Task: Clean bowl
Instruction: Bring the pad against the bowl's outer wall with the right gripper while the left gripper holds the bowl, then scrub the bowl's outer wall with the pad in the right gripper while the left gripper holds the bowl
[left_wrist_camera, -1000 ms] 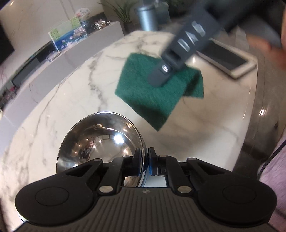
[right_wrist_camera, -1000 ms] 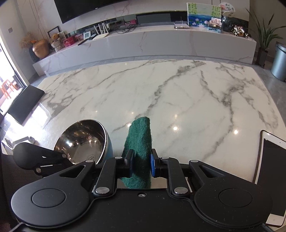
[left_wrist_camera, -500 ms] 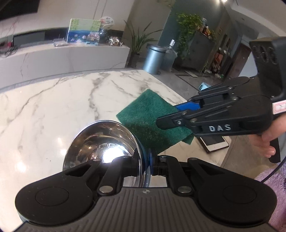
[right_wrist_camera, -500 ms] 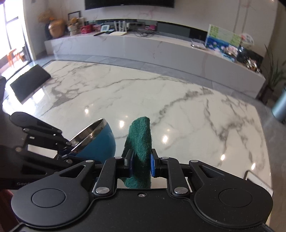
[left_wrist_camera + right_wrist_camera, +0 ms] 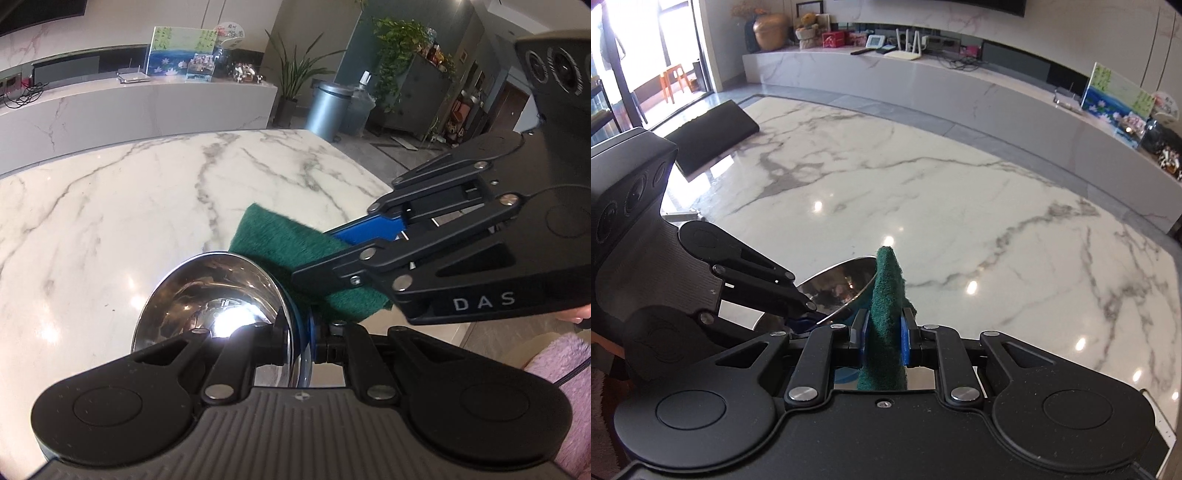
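Bowl (image 5: 207, 299) tilted on edge, rim in left tongs (image 5: 295, 341)

Both wrist views look closely along their fingers, sharing the bowl (image 5: 207, 295).

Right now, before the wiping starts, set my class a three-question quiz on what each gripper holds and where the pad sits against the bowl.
1. True or false: the left gripper is clamped on the rim of the steel bowl.
2. The right gripper holds: A) a sponge ball B) a green scouring pad C) nothing.
3. Fill in: the pad sits against the bowl's ____ side, not its shiny inside.

Key: 1 true; 2 B; 3 outer (blue).
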Tool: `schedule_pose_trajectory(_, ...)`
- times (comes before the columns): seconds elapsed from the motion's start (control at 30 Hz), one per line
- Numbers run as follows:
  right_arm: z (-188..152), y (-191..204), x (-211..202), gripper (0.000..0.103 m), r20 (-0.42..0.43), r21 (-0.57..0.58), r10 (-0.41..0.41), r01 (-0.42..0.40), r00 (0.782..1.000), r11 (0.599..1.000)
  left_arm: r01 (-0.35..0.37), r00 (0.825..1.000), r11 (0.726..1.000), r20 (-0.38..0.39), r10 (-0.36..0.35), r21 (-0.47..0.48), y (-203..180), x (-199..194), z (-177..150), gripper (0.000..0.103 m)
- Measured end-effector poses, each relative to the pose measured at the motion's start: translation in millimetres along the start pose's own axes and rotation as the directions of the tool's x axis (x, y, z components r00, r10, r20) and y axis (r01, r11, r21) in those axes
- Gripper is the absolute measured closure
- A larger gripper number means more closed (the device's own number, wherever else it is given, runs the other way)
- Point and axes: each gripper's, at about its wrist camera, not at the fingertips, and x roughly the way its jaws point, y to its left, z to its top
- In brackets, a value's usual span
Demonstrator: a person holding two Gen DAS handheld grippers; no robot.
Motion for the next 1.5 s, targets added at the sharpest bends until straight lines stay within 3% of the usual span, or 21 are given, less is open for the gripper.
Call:
schedule_pose_trajectory(0.37, 0, -8, 5, 0.088, -0.031, 0.048, 0.039, -0.038, 0.999, 0.998, 0.019, 1.000, 1.000, 0.004, -0.019, 0.008, 2, -2, -8, 0.095)
schedule_pose_trajectory(0.83, 7, -11, -7, 0.088, 0.017, 0.097, 0.102, -0.104, 0.995, 0.990, -0.002, 0.999, 1.000, -0.038, 0.003, 0.026, 5, -3, -15, 0.095)
schedule_pose_trajectory(1.03, 2, -18, 4, 0.088, -0.009, 0.133, 0.108, -0.106, 0.994, 0.985, -0.006, 0.998, 0.997, -0.068, 0.011, 0.079, -1, 1, -19, 0.095)
schedule_pose_trajectory(1.23, -14, -37, 20, 0.088, -0.031, 0.248, 0.161, -0.148, 0.986, 0.957, -0.043, 0.990, 0.986, -0.123, 0.063, 0.164, -5, 7, -25, 0.093)
schedule_pose_trajectory(1.5, -13, -49, 10, 0.088, 0.026, 0.318, 0.200, -0.197, 0.980, 0.927, -0.032, 0.985, 0.978, -0.158, 0.066, 0.205, -5, 12, -30, 0.092)
